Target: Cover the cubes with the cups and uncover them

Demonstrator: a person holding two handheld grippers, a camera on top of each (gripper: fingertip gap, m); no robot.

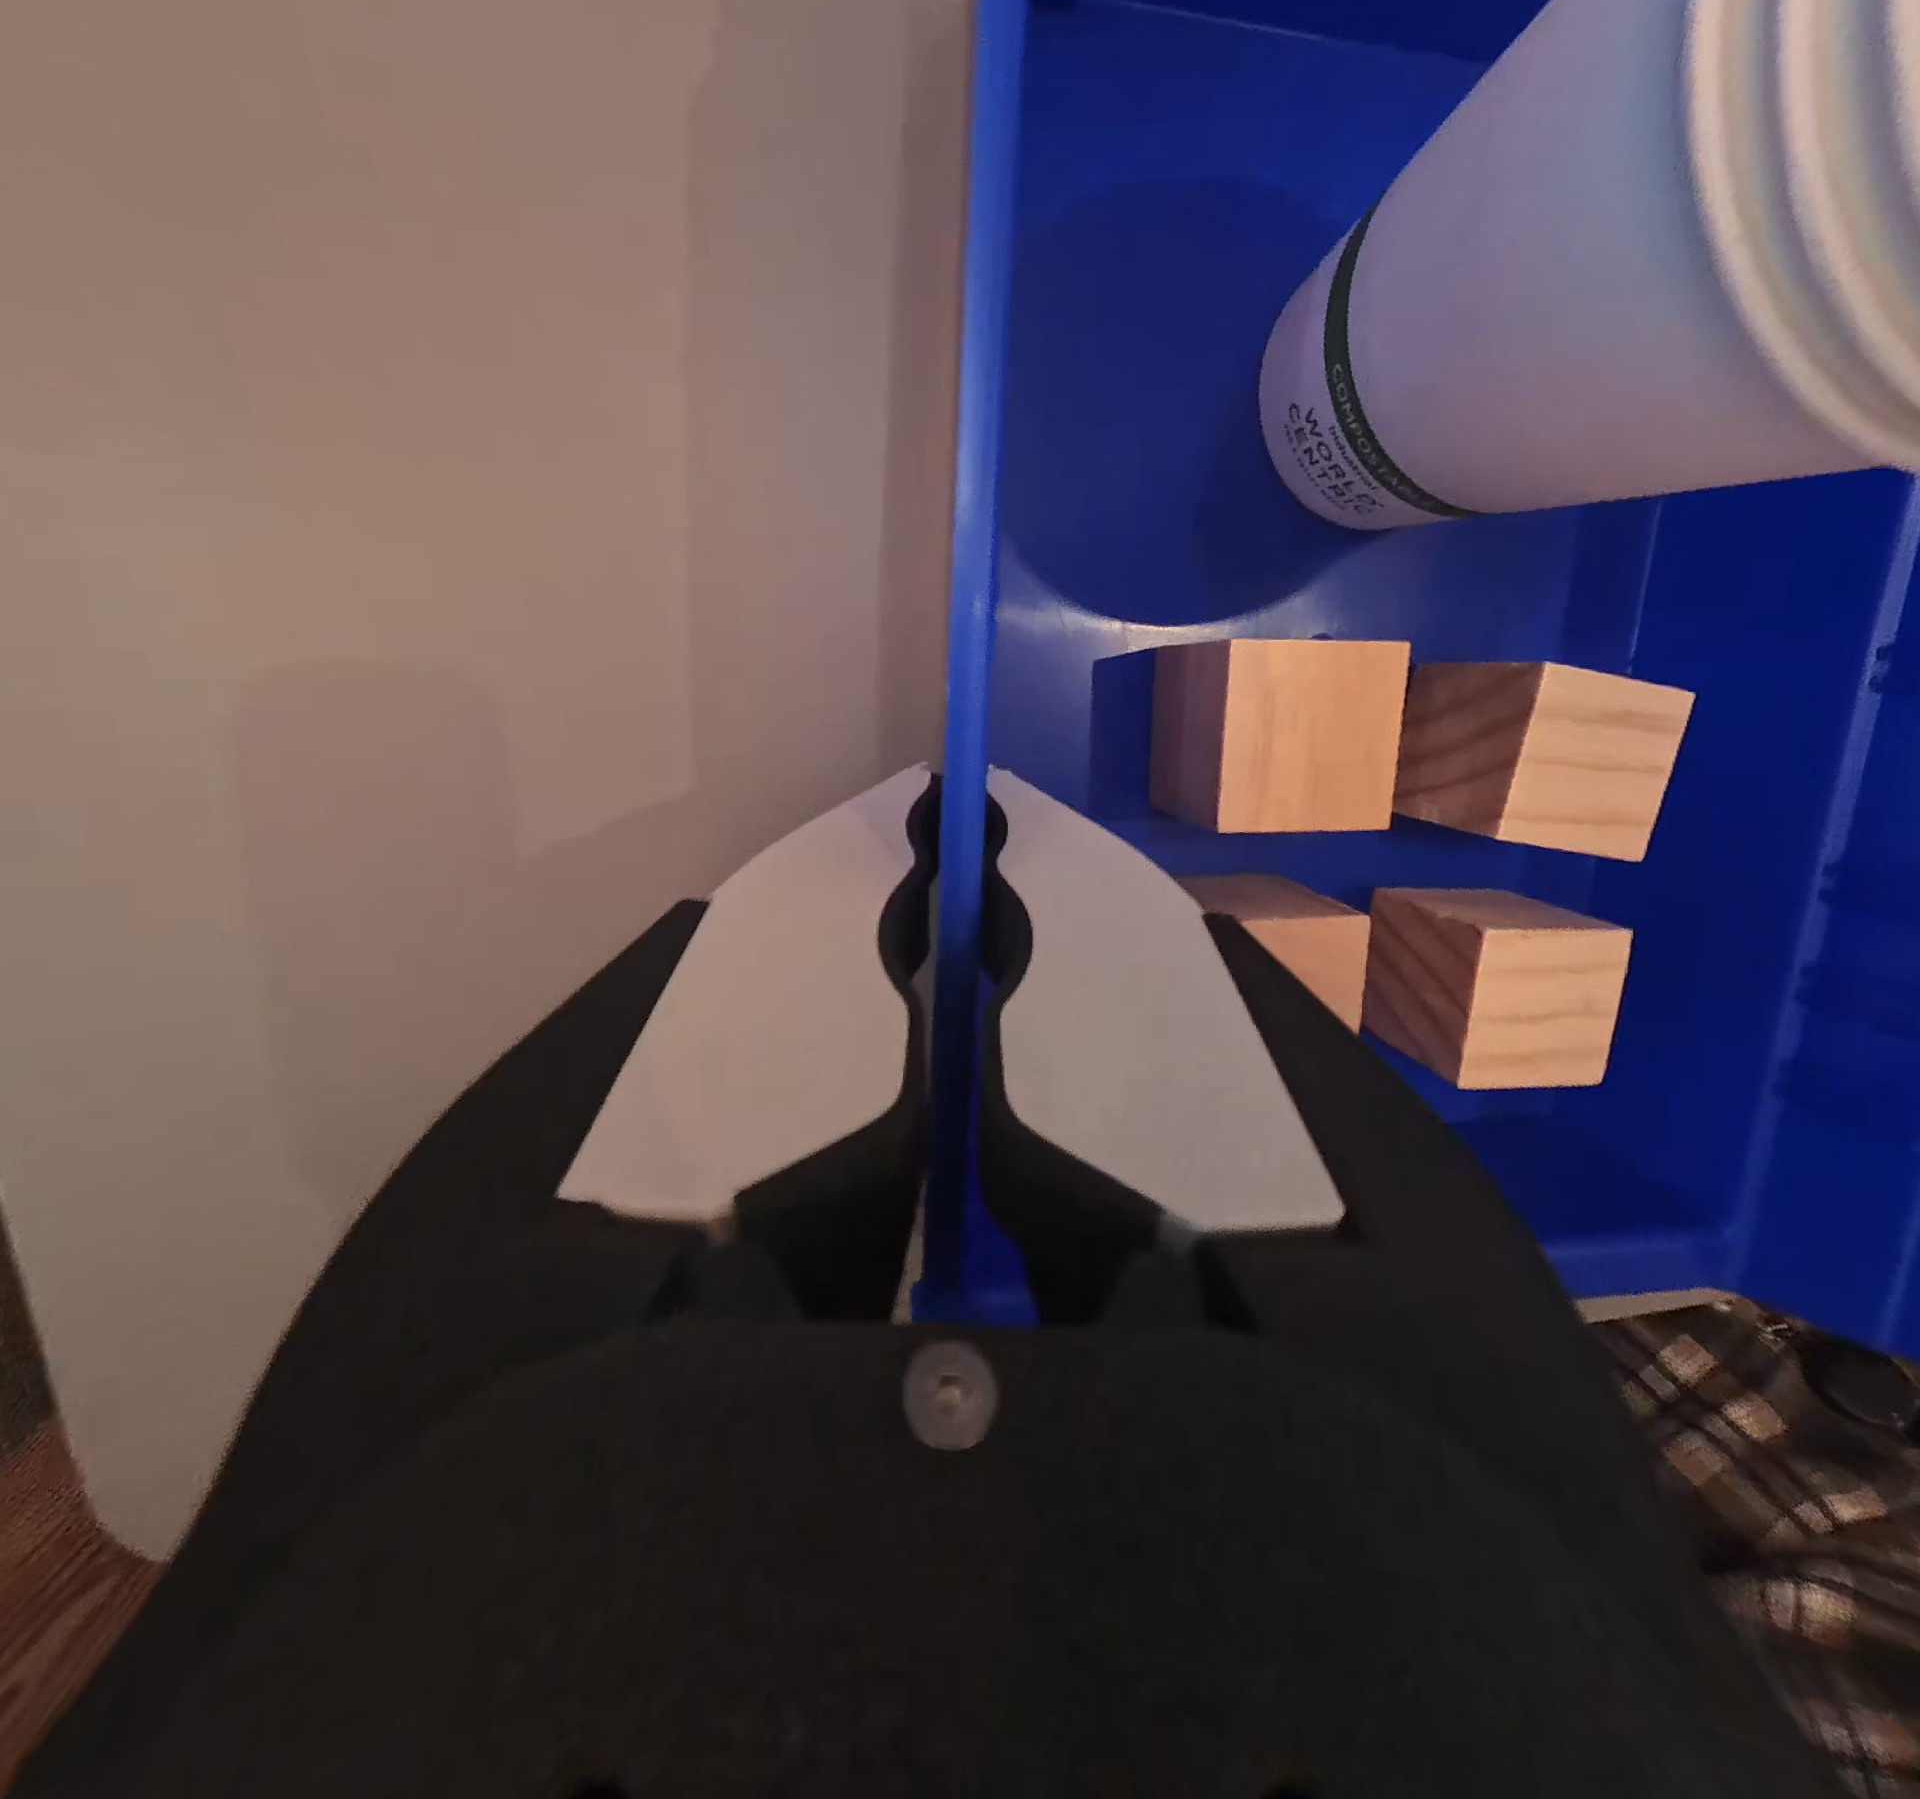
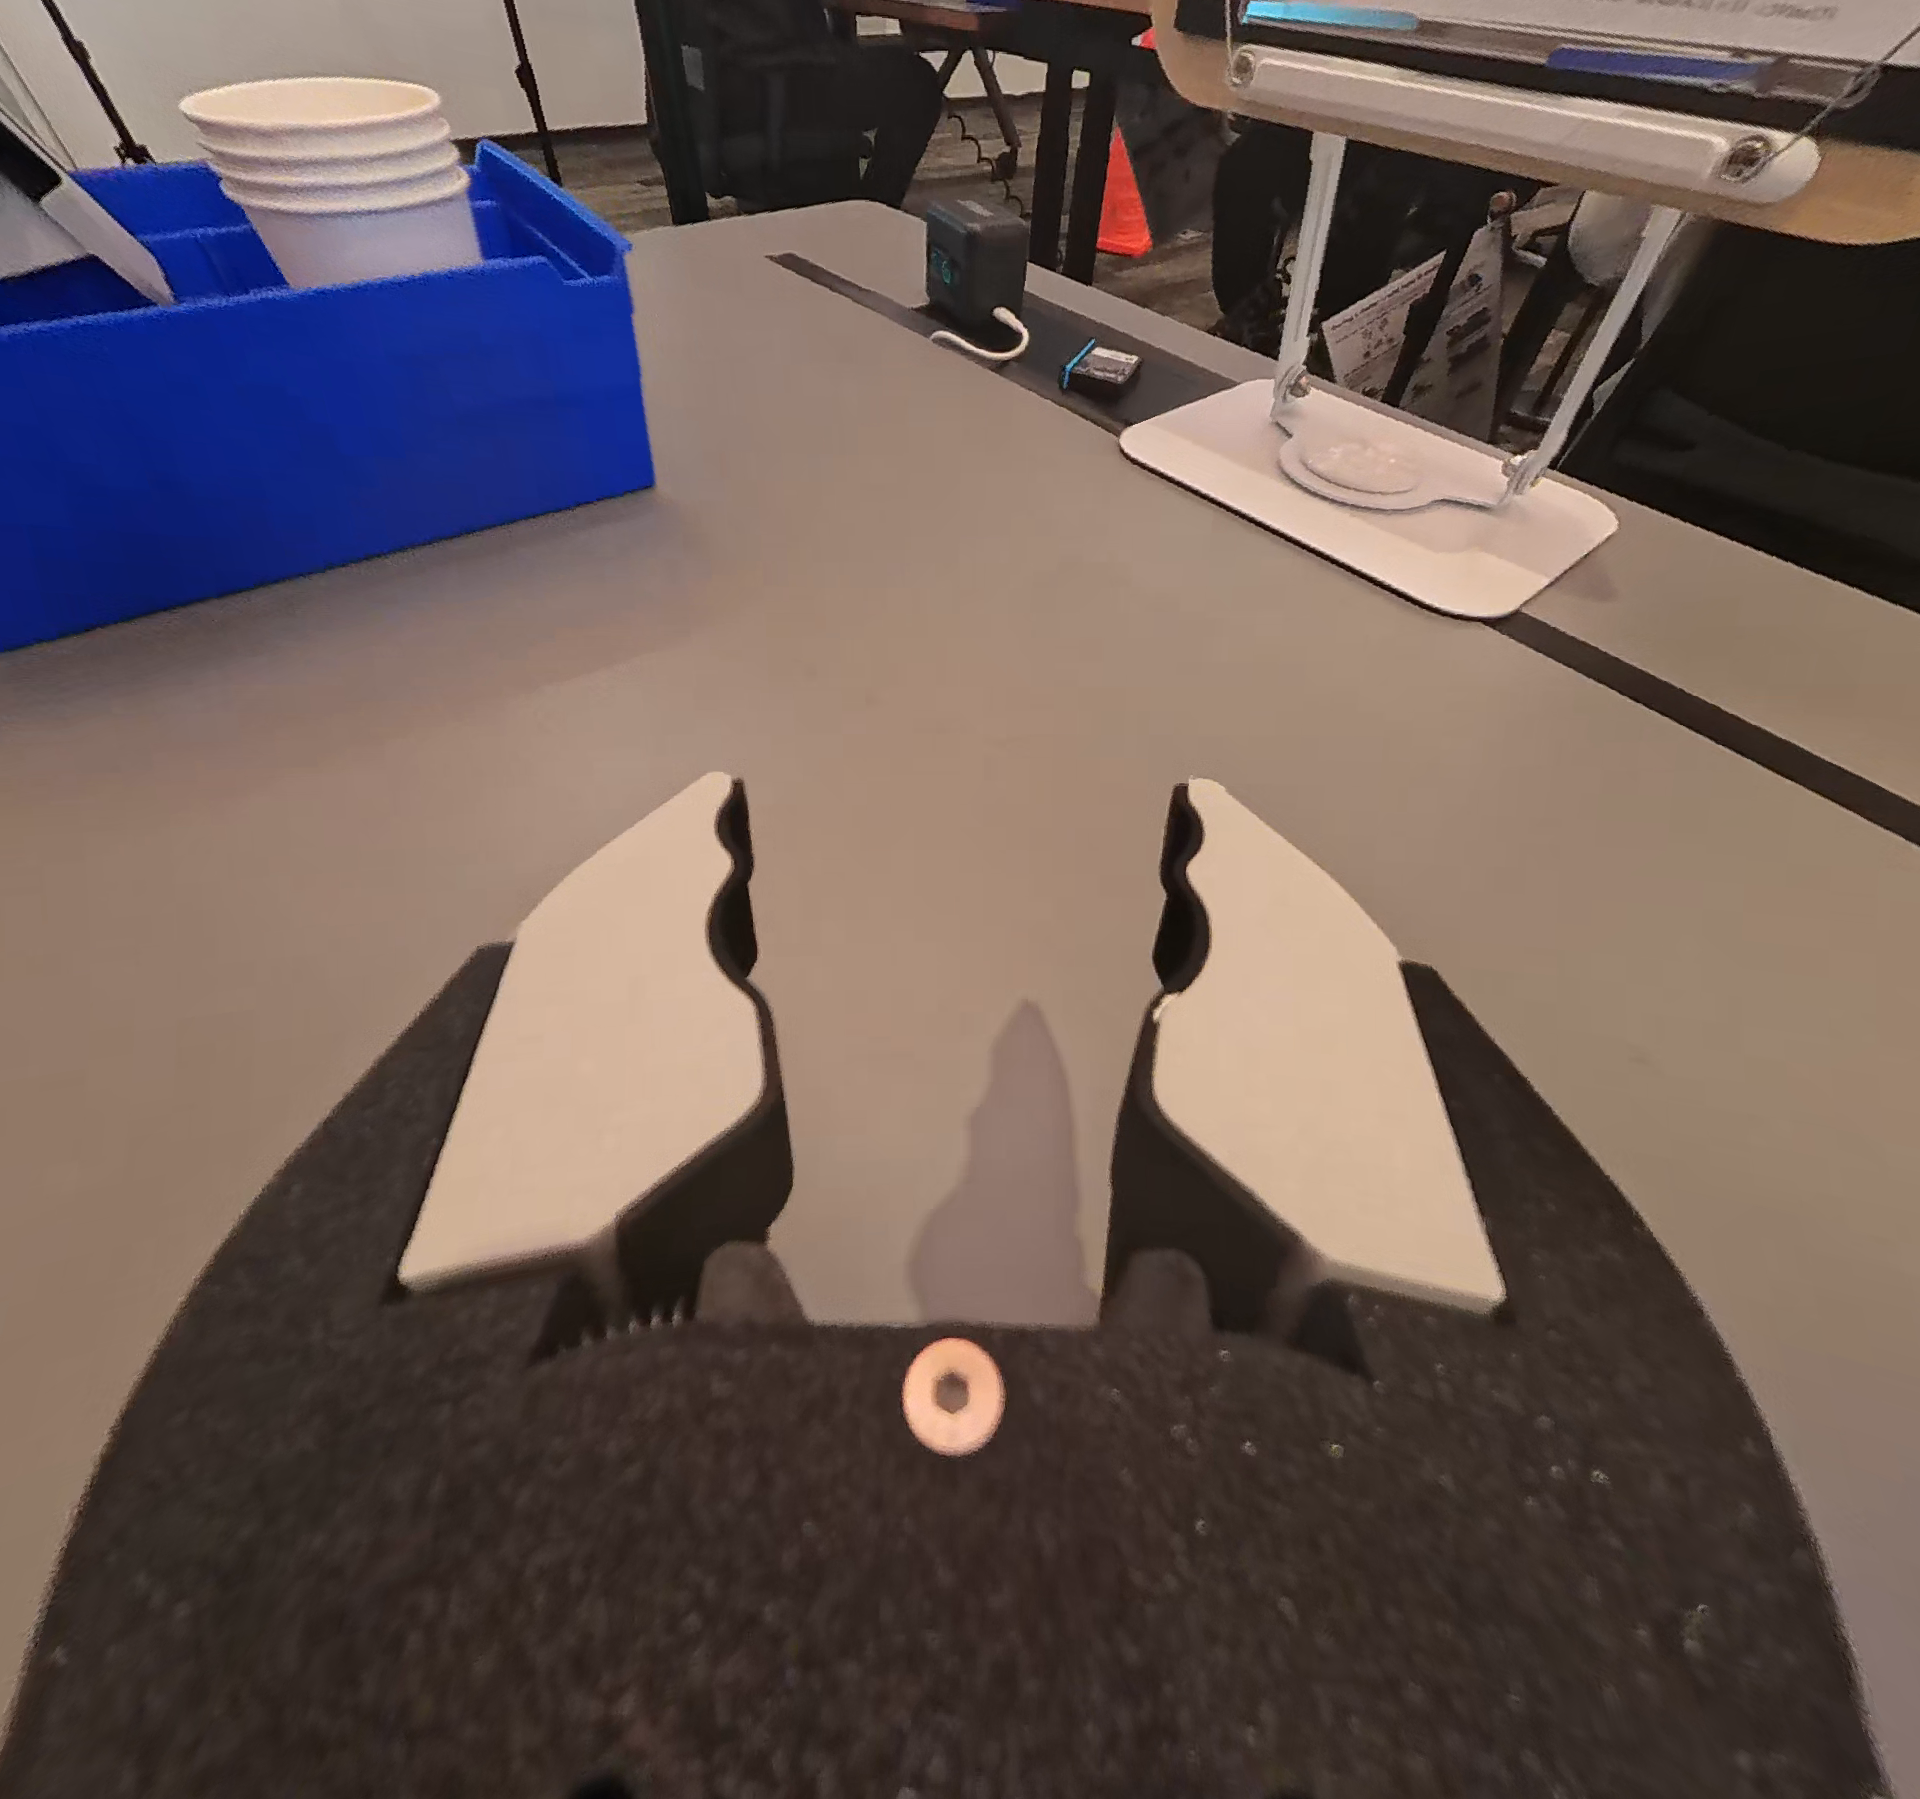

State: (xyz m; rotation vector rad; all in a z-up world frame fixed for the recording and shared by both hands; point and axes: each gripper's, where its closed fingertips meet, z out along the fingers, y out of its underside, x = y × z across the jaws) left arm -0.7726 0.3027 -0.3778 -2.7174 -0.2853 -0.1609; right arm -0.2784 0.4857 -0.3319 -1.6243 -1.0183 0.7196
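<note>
Your left tool [image 1: 958, 793] straddles the bin [image 1: 971, 502] wall, one finger inside and one outside; inside the bin, the stack of cups [image 1: 1558, 274] stands behind four cubes [image 1: 1288, 747]. Your right tool [image 2: 956, 793] hangs over the worktop [image 2: 935, 627], the bin at its left, a stand [image 2: 1371, 492] at its right.

Soft, even indoor light, moderately dim and warm in left wrist view. Wide-angle lens bends straight lines near edges. Nested stack of white paper cups [image 1: 1621, 222] blurred at upper right corner. Dark rounded shadow on floor of blue plastic bin [image 1: 1766, 814]. Right wrist view brighter; faint grey shadow on smooth grey desk [image 2: 935, 606] between fingers of right claw [image 2: 958, 793]. Background soft.
</note>
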